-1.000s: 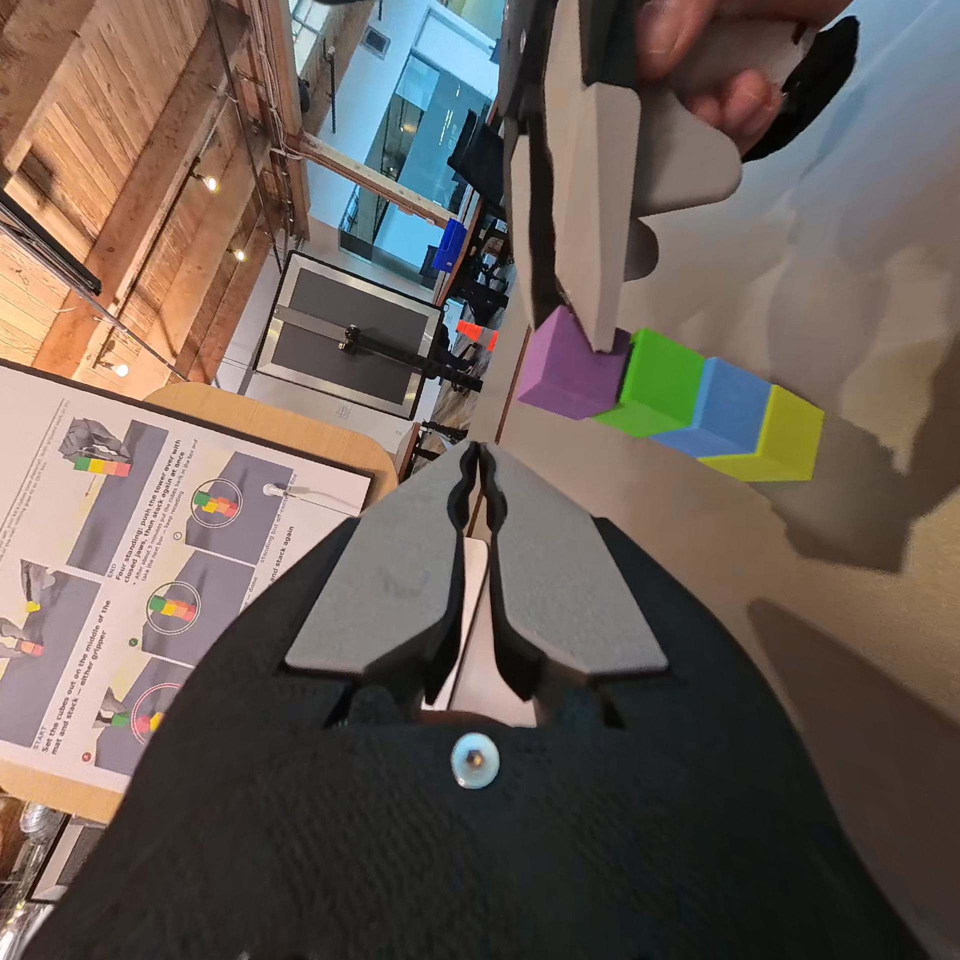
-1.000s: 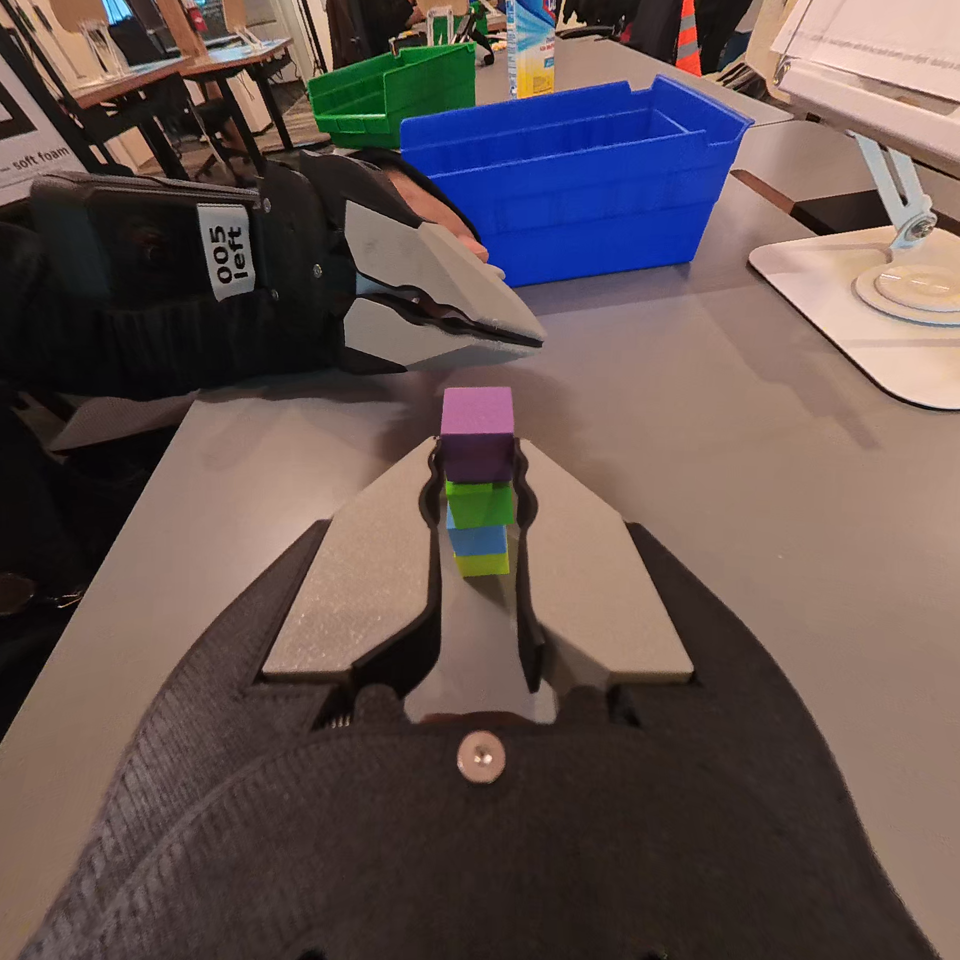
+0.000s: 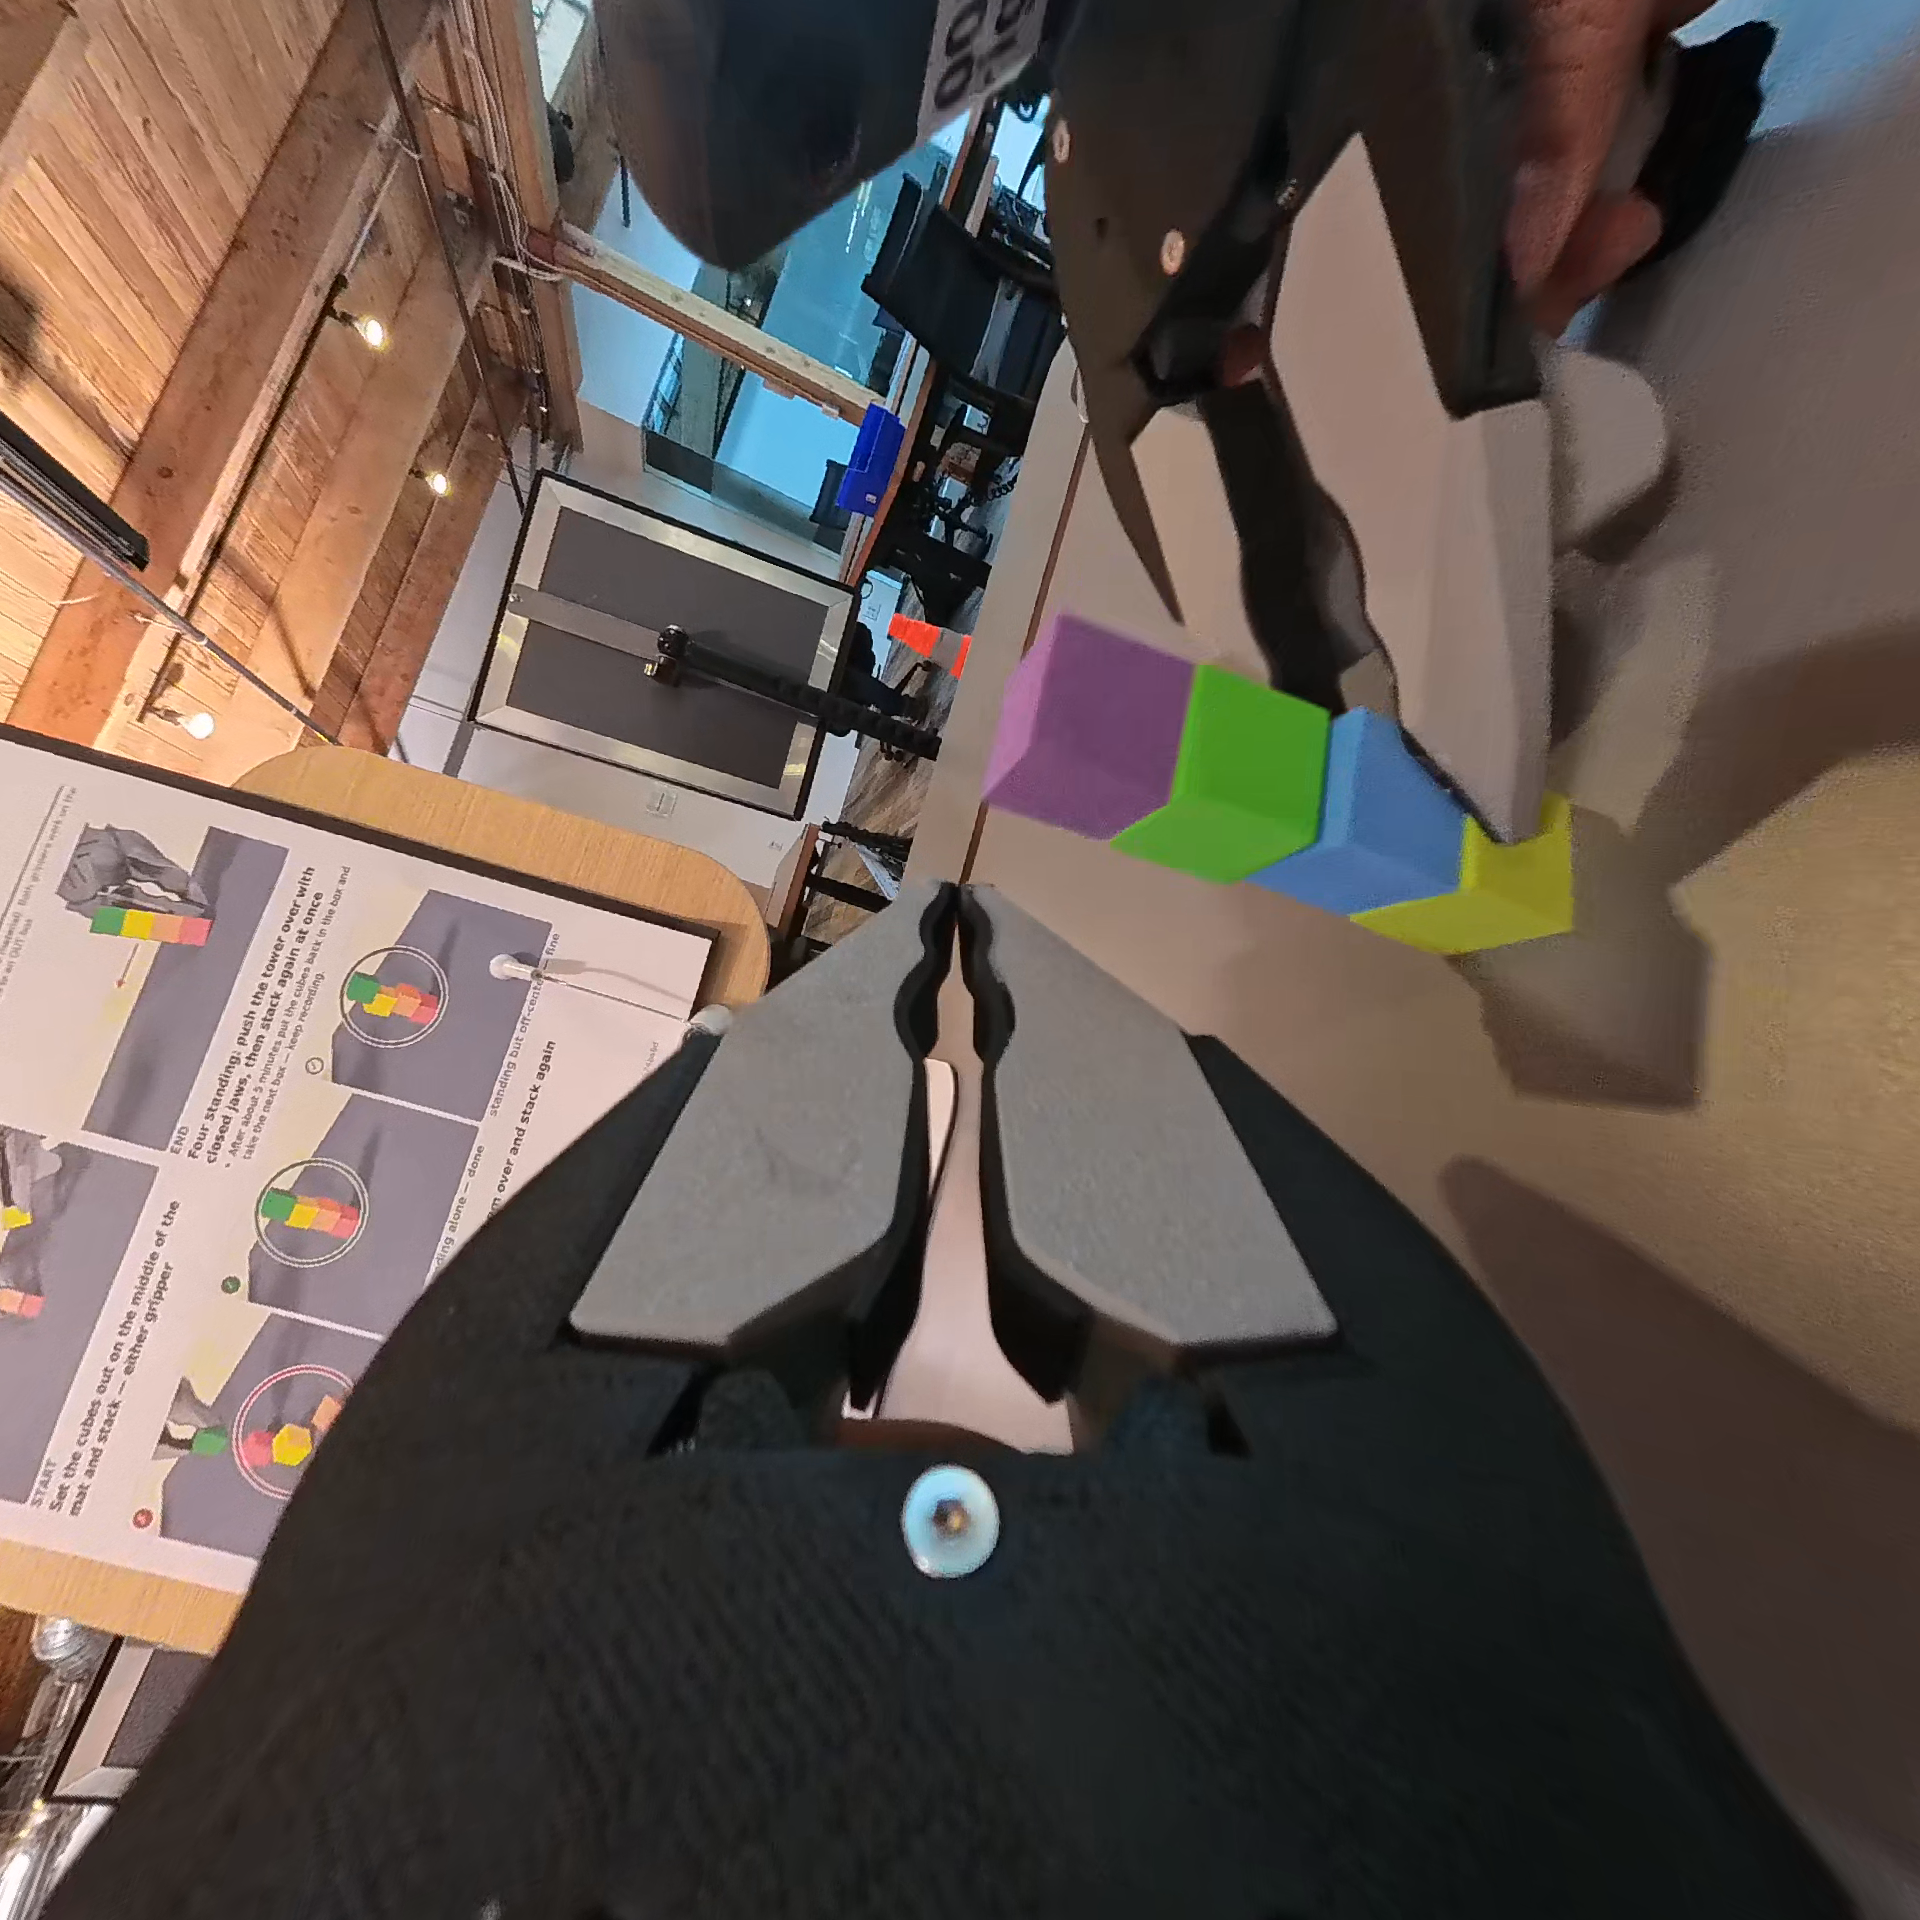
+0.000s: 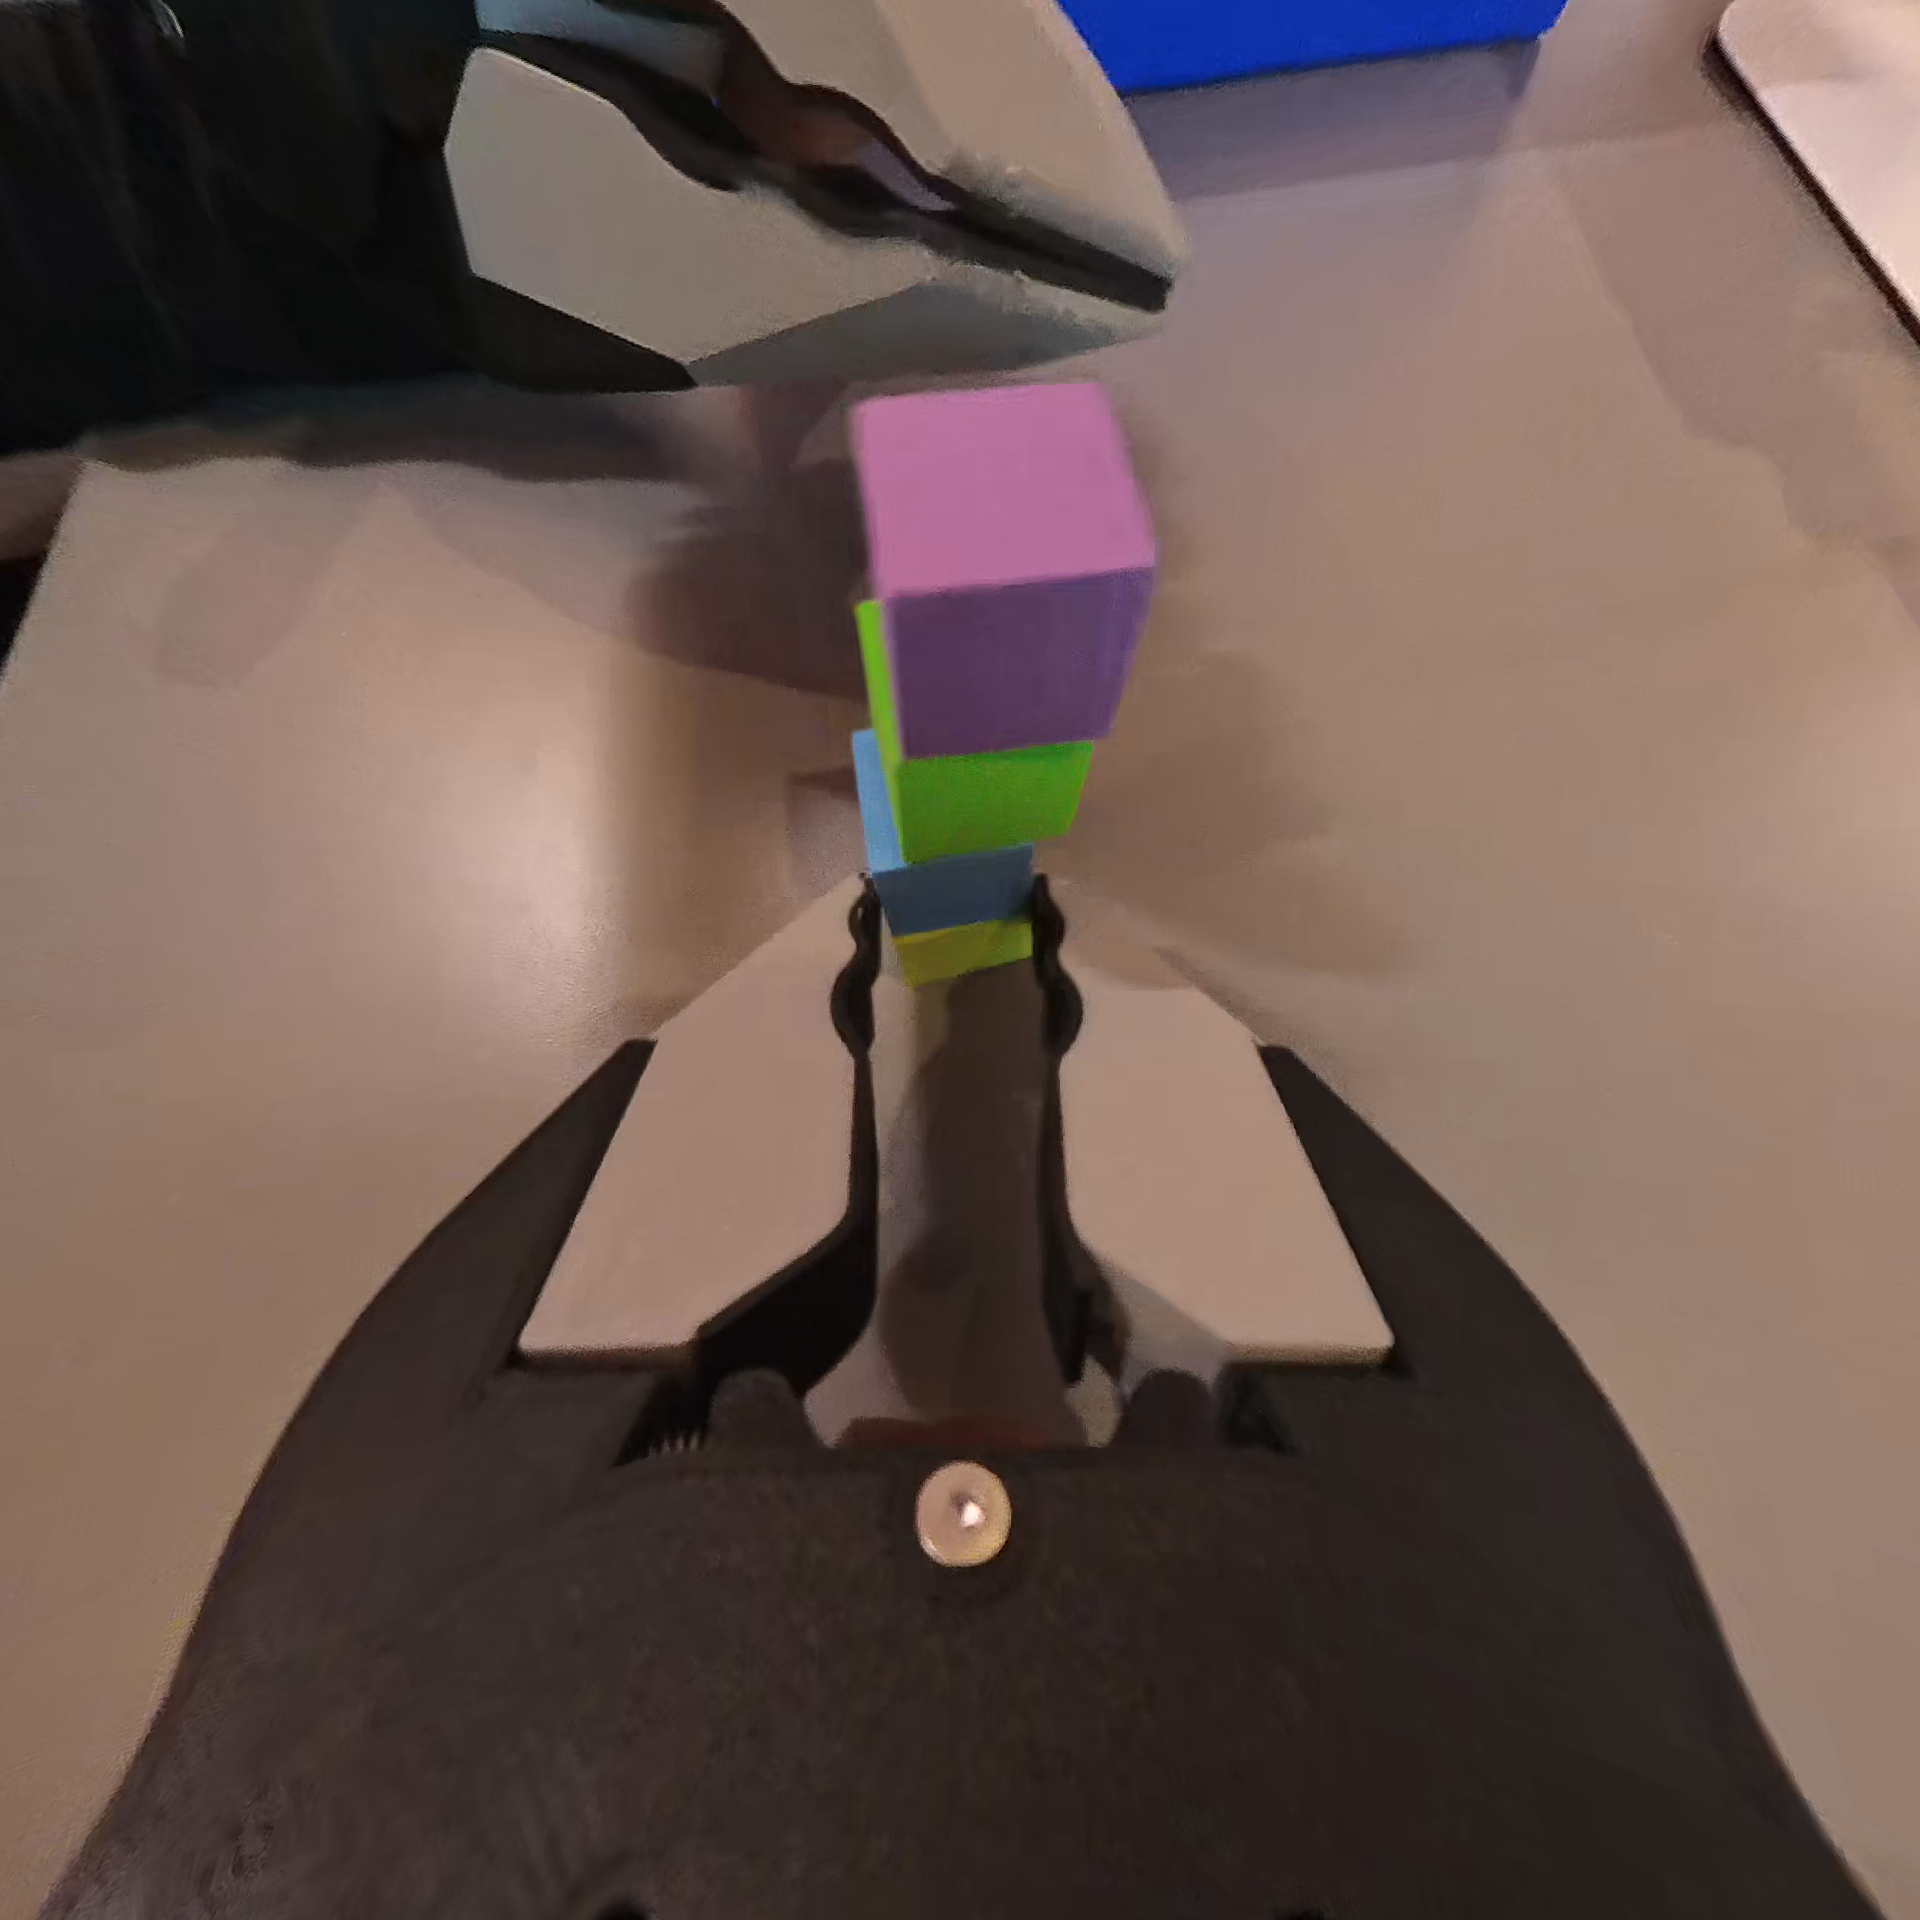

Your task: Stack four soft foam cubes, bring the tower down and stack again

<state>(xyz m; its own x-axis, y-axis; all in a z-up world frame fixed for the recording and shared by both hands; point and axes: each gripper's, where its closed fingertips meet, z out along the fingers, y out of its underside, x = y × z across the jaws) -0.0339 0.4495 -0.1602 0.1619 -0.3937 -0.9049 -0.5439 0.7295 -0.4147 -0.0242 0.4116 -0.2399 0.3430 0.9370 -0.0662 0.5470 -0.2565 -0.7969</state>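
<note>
Straddling the yellow-green cube, right gripper, jaws parted.

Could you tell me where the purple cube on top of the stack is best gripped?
Grip the purple cube across its two flat side faces, coming level from the right gripper's side; the faces are parallel, and it sits exposed atop the green cube.

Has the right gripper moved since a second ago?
Yes. The right gripper has dropped down the tower: it was level with the purple cube, and now straddles the yellow cube at the base.
</note>
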